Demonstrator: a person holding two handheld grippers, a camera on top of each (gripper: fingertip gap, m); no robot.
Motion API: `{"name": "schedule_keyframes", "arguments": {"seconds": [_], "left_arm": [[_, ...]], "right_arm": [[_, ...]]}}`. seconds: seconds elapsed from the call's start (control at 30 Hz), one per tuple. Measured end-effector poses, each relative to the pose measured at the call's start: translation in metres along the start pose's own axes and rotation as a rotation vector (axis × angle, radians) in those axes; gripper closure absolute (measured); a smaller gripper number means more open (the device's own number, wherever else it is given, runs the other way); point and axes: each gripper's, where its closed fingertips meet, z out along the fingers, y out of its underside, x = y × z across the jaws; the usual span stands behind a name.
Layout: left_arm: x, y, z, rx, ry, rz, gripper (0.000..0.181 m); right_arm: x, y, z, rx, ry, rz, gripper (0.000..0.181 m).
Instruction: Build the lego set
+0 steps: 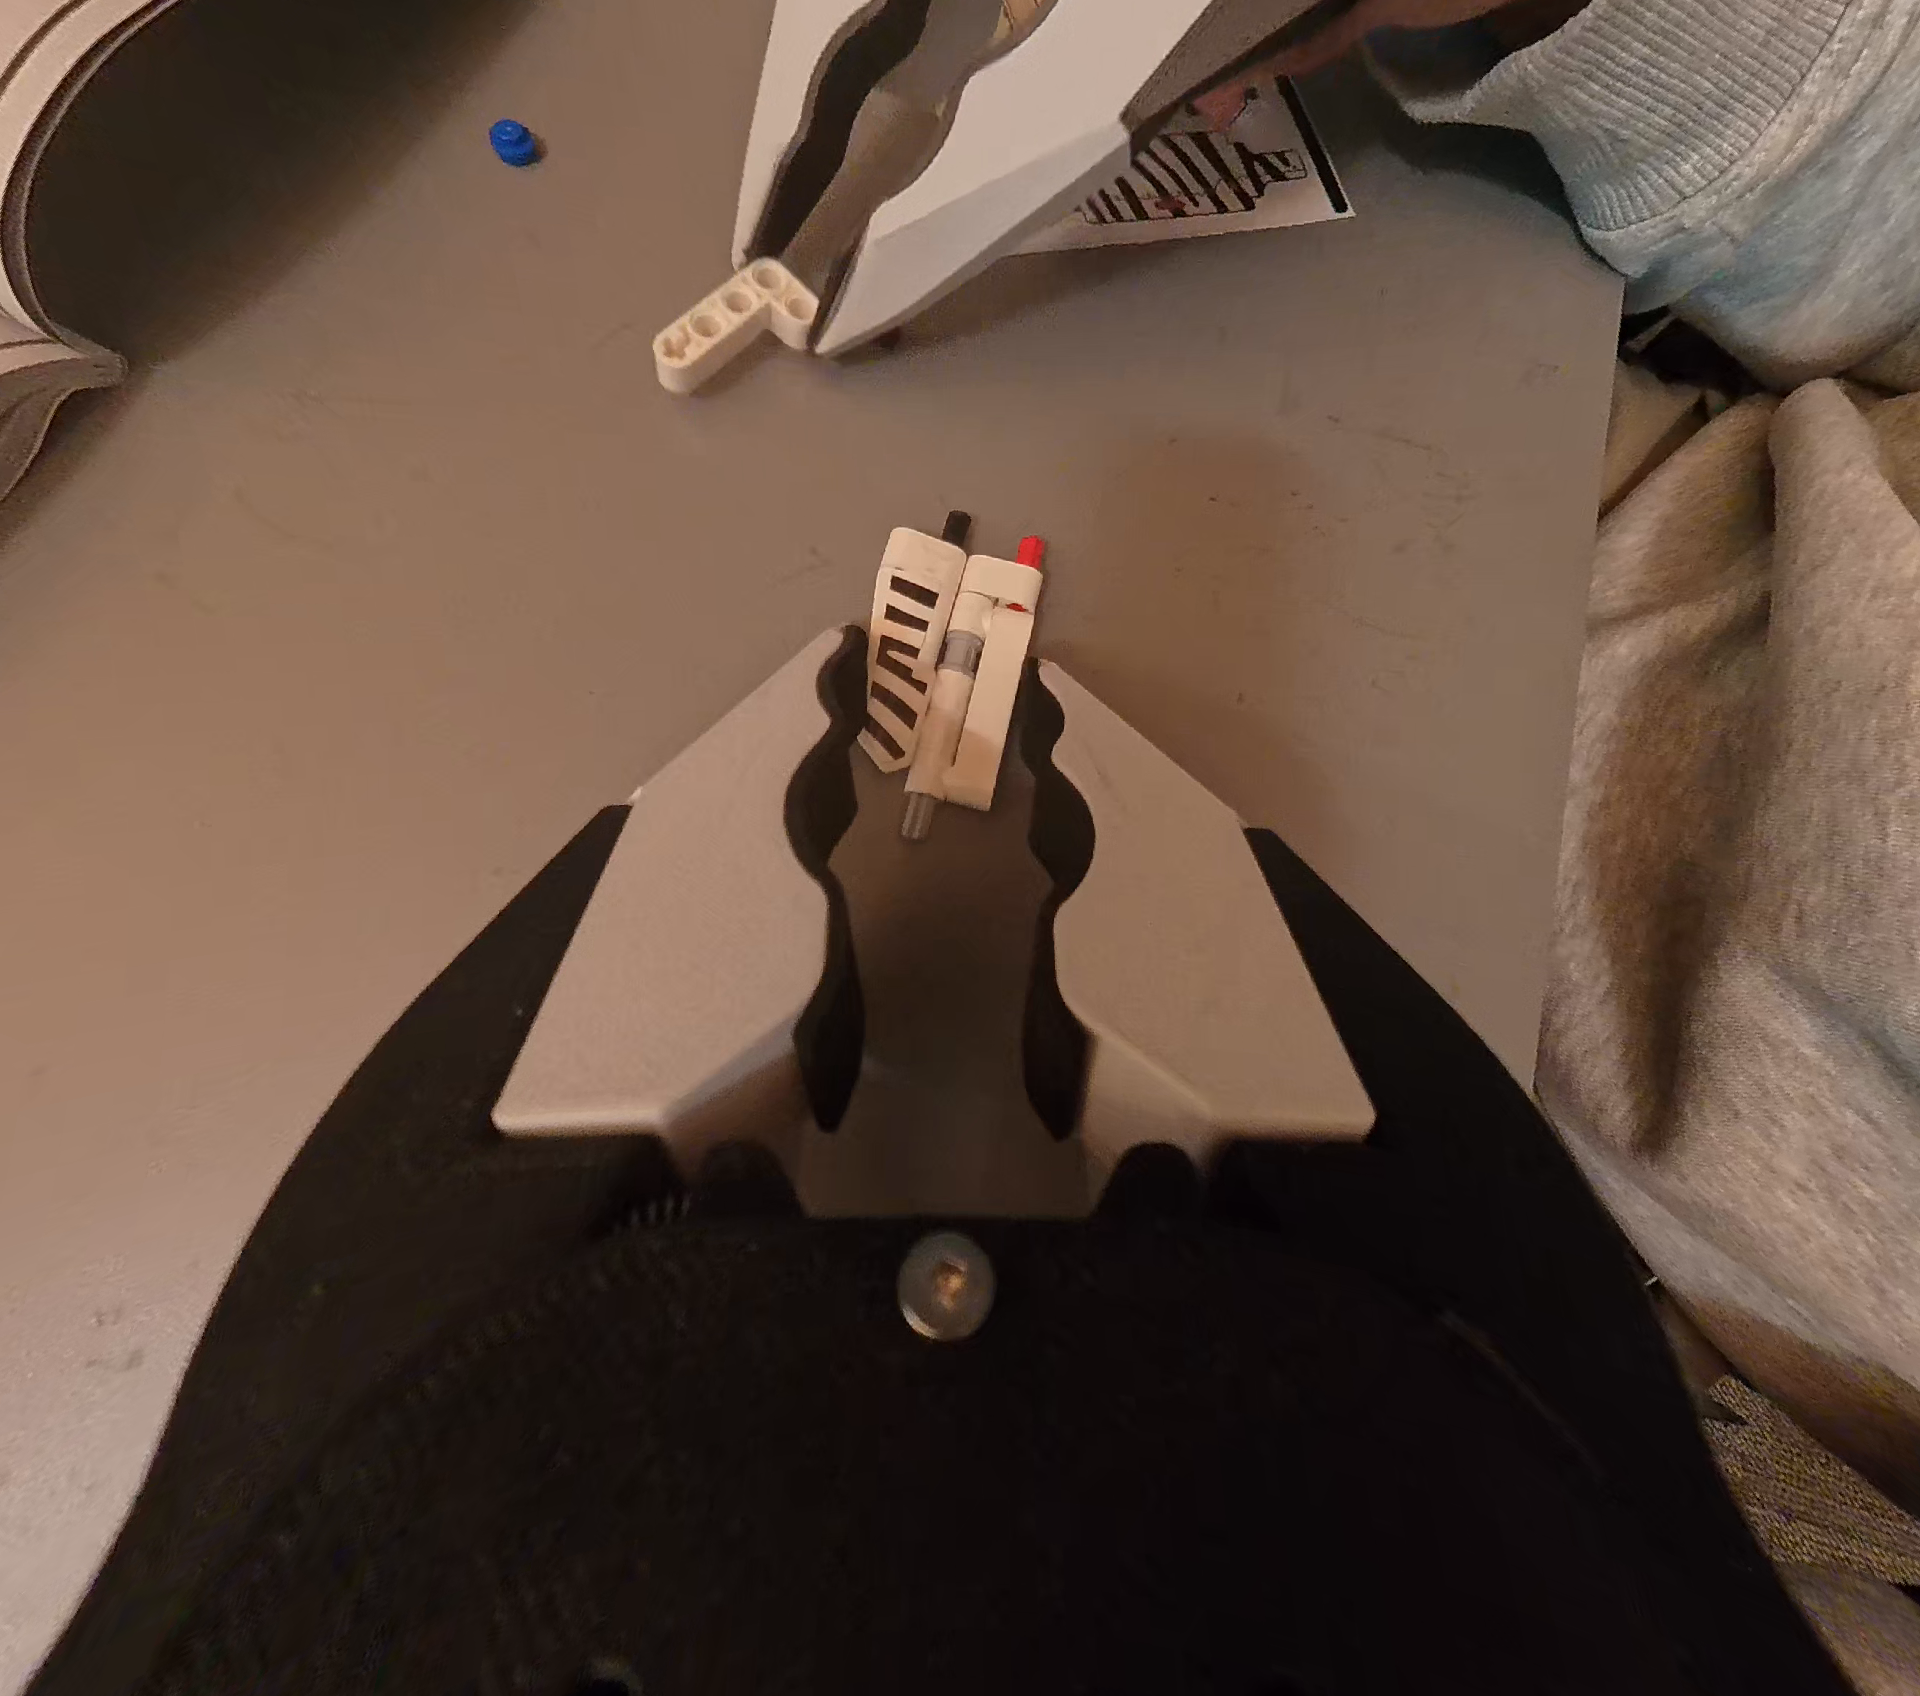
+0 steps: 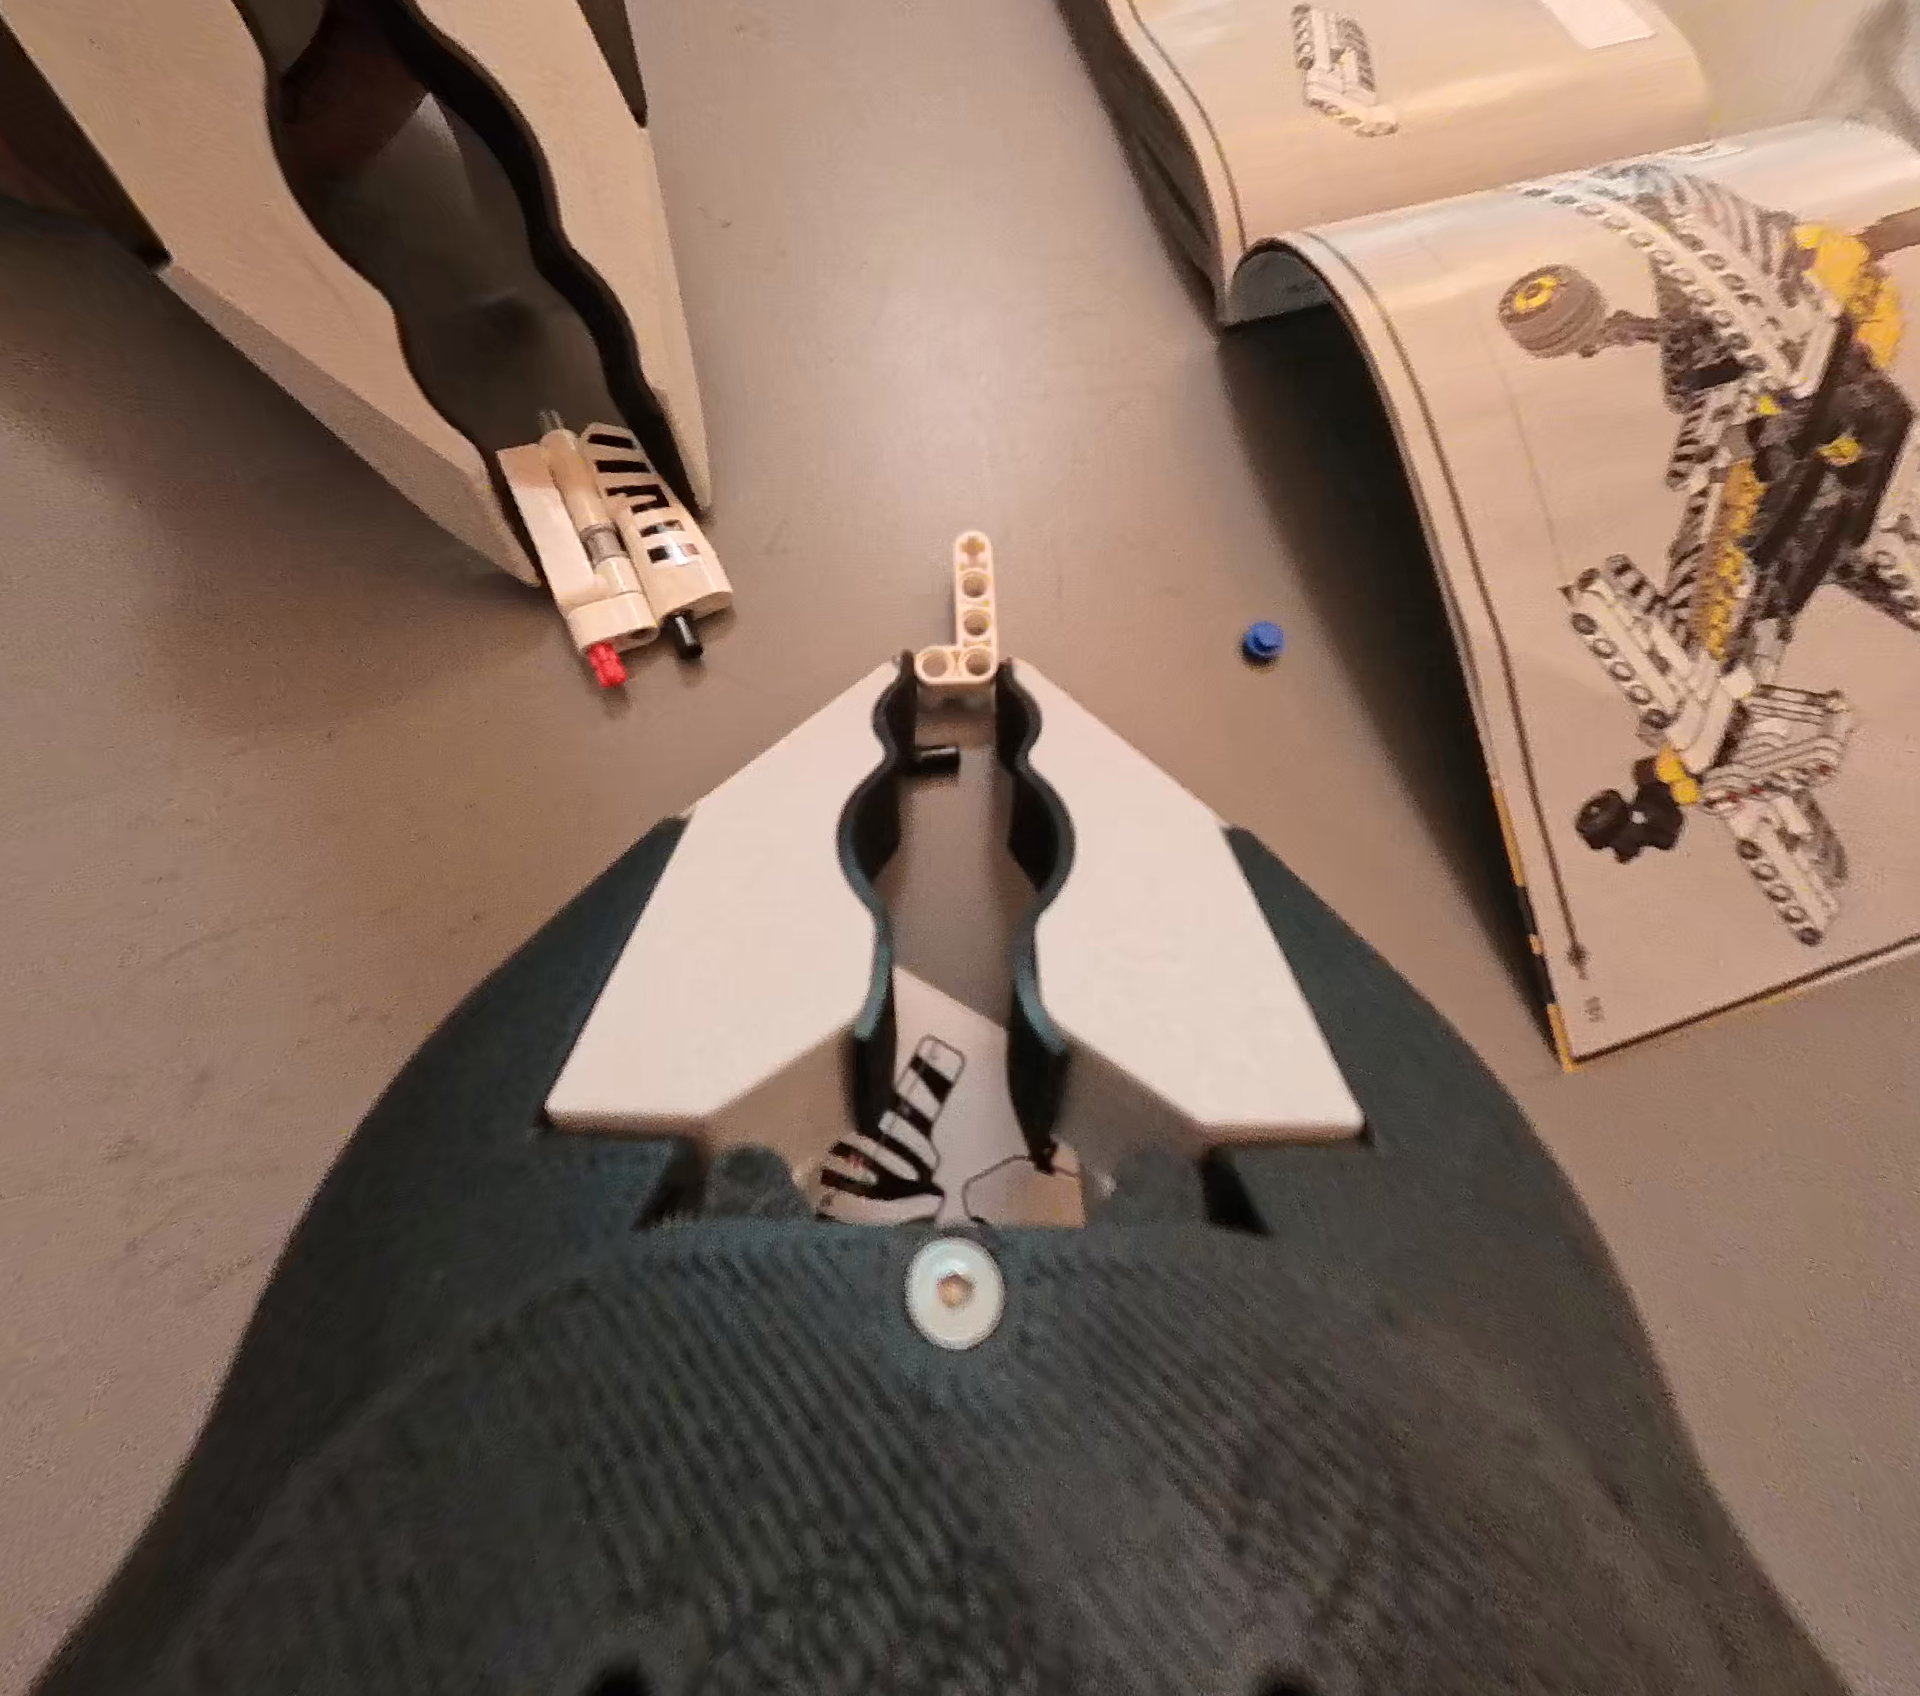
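My left gripper (image 1: 940, 659) is shut on a small white lego assembly (image 1: 951, 670) with a black-striped panel, a black pin and a red pin sticking out ahead. It also shows in the right wrist view (image 2: 623, 550) at the left. My right gripper (image 2: 954, 678) is shut on a white L-shaped beam (image 2: 966, 623) with holes, its long arm pointing ahead. In the left wrist view the right gripper (image 1: 816, 311) holds that beam (image 1: 732, 316) low over the grey table (image 1: 312, 607). A small black pin (image 2: 938, 758) lies between the right fingers.
A blue round stud (image 1: 512, 142) lies loose on the table, also in the right wrist view (image 2: 1261, 640). An open instruction booklet (image 2: 1558, 399) lies at the right. A striped sticker sheet (image 1: 1216, 186) lies under the right gripper. A person's grey sleeve (image 1: 1714, 36) and the table edge are at the right. The left gripper's tips are roughly 7 centimetres from the right gripper's.
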Motion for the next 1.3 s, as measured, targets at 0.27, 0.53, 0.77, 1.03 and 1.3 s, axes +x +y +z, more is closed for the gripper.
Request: {"name": "schedule_keyframes", "arguments": {"seconds": [0.27, 0.53, 0.77, 1.03, 1.3], "left_arm": [[0.005, -0.002, -0.004, 0.032, 0.054, -0.033, 0.138], [0.008, -0.042, -0.031, 0.293, 0.018, 0.013, 0.127], [0.021, -0.048, -0.026, 0.269, -0.01, 0.106, 0.154], [0.023, -0.048, -0.027, 0.284, 0.033, 0.071, 0.175], [0.009, -0.058, -0.04, 0.412, 0.047, -0.049, 0.181]], "right_arm": [[-0.009, -0.031, -0.022, 0.188, -0.048, -0.027, 0.167], [-0.04, -0.032, -0.021, 0.195, -0.175, -0.136, 0.167], [-0.071, -0.036, -0.026, 0.224, -0.34, -0.175, 0.168], [-0.069, -0.043, -0.031, 0.27, -0.328, -0.173, 0.168], [-0.049, -0.061, -0.043, 0.391, -0.182, -0.194, 0.181]]}}
